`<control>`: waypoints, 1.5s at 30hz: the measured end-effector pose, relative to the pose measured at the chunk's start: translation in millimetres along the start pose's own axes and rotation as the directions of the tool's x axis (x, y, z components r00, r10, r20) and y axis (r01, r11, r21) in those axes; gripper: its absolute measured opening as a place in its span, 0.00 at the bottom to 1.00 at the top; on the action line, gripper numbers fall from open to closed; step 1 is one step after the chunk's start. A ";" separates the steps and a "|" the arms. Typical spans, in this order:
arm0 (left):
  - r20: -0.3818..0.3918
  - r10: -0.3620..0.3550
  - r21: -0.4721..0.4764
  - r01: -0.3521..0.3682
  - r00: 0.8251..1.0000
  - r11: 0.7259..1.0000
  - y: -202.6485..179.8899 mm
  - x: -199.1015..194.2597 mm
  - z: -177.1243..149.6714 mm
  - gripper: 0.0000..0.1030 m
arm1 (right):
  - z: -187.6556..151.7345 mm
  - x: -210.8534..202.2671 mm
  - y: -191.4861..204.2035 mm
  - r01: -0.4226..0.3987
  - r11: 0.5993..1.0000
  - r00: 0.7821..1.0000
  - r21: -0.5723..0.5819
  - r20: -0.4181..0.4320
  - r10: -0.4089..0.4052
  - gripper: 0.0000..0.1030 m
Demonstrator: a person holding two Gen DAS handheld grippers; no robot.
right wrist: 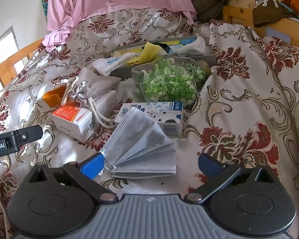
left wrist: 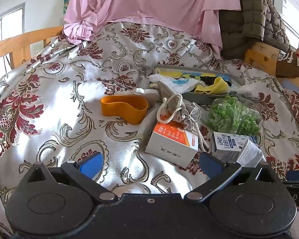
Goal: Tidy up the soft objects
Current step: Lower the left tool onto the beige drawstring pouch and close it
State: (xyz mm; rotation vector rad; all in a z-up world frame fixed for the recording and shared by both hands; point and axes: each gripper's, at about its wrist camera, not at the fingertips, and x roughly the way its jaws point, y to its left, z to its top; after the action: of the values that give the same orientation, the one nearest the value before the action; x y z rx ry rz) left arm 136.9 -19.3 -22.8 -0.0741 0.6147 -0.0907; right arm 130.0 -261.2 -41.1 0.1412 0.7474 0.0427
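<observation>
The drawstring pouch [left wrist: 177, 109] covered part of the orange-and-white box [left wrist: 172, 143], a fanned grey mask stack [right wrist: 141, 145] hid the milk carton's [right wrist: 161, 115] front, and carton print was unreadable.

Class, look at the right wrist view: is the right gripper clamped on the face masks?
No: the right gripper stands open, the grey face masks lying loose between its fingers.

Black gripper body [right wrist: 14, 139], at the left edge of the right wrist view: white lettering, cut off by the frame, reads "bot.AI"; black gripper body [left wrist: 298, 191], at the right edge of the left wrist view: pale letters "DAS", cut off; blue-and-white carton [left wrist: 230, 141]: large Chinese characters, not legible, and a barcode on its end [right wrist: 170, 128]; orange-and-white box [left wrist: 172, 142]: Chinese print, too small to read; olive cloth [right wrist: 269, 6] on the wooden frame: white markings, unclear.
</observation>
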 end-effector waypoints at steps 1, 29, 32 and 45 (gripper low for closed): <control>0.002 0.001 0.004 -0.001 1.000 1.000 -0.1 0.1 0.1 0.99 | 0.1 0.6 0.6 -0.001 1.000 1.000 0.000 0.000 0.001 1.00; 0.076 -0.038 0.035 0.035 0.996 0.999 -16.3 43.8 34.2 0.99 | 4.2 25.6 8.1 -0.015 1.000 1.000 0.008 0.019 0.014 1.00; 0.090 -0.056 0.075 0.050 0.994 0.996 -25.6 55.5 42.9 0.99 | 7.2 30.2 4.8 -0.010 1.000 1.000 0.023 0.022 0.010 1.00; 0.035 -0.105 0.132 0.099 0.994 0.986 -49.7 107.8 60.5 0.99 | 12.6 46.0 2.1 -0.018 0.999 1.000 0.044 0.013 0.018 1.00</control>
State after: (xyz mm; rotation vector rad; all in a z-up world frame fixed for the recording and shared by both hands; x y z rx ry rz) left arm 256.5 -77.6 -30.4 0.0194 0.5616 -0.2277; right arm 172.2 -256.5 -62.7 0.1902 0.7351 0.0425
